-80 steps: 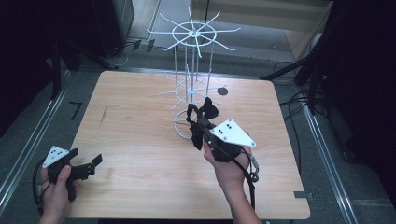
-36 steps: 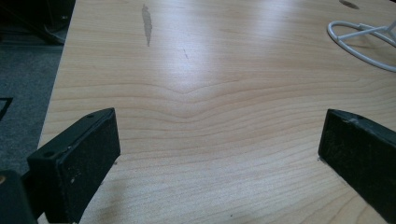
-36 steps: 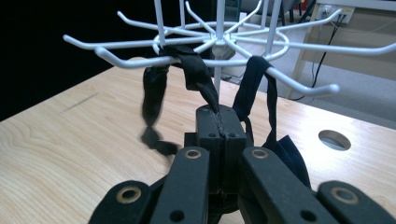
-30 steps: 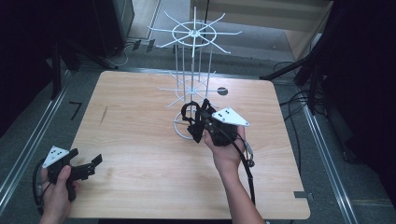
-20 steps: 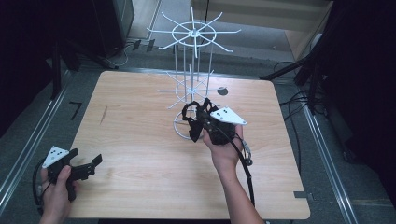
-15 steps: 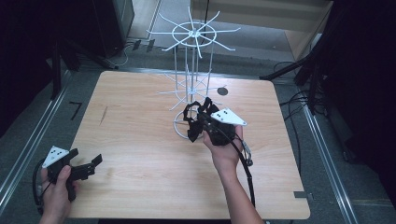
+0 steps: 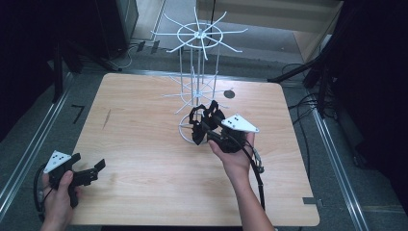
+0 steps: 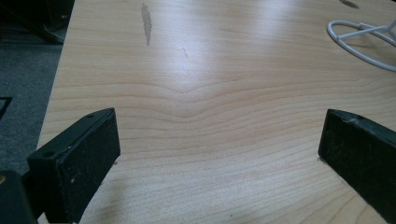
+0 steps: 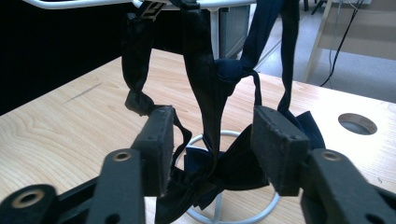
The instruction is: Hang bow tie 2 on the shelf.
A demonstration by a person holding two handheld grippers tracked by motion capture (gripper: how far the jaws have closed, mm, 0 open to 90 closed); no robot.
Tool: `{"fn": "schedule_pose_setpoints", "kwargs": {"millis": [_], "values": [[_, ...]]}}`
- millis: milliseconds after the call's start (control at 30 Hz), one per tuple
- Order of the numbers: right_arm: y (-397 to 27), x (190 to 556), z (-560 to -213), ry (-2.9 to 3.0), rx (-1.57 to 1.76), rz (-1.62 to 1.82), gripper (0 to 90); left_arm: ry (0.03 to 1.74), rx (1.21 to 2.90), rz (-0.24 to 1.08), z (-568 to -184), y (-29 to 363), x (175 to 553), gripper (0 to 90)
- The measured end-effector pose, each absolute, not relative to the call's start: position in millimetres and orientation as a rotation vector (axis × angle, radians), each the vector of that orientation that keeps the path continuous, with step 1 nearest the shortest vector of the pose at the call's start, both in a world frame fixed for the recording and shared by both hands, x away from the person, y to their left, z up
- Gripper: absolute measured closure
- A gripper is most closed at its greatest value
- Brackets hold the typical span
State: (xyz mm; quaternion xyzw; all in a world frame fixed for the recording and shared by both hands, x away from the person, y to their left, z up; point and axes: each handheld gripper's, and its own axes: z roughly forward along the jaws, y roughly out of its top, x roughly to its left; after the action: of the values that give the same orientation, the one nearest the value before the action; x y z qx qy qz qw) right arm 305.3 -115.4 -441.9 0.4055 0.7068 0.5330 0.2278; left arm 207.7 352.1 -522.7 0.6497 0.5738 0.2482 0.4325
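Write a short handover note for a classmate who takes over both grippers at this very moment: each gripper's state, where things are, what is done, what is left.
Left gripper: open, holding nothing, low over the table's near left corner.
Right gripper: jaws apart, either side of the dark strap item at the white wire rack.
Things: the straps hang from a rack arm; the item's lower part bunches over the rack's base ring.
Done: the item appears hung.
Left: probably check it hangs securely, then draw the right gripper clear.
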Motion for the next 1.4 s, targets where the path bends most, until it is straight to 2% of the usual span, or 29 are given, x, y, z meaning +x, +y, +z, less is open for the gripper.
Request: {"fn": "schedule_pose_setpoints", "kwargs": {"millis": [133,267,367,433,533,1400], "values": [[-120,303,-442,1.948,1.101,1.483,41.4,1.431,1.618,0.618,-523,352,208,0.0],[-124,300,-442,1.951,1.096,1.503,28.8,1.431,1.618,0.618,-523,352,208,0.0],[-129,297,-442,1.942,1.108,1.506,15.0,1.431,1.619,0.618,-523,352,208,0.0],[-132,296,-443,1.932,1.113,1.5,12.0,1.43,1.618,0.618,-523,352,208,0.0],[-139,295,-443,1.928,1.133,1.489,1.8,1.431,1.619,0.618,-523,352,208,0.0],[-193,279,-455,1.88,1.189,1.45,0.0,1.433,1.618,0.62,-523,352,208,0.0]]}}
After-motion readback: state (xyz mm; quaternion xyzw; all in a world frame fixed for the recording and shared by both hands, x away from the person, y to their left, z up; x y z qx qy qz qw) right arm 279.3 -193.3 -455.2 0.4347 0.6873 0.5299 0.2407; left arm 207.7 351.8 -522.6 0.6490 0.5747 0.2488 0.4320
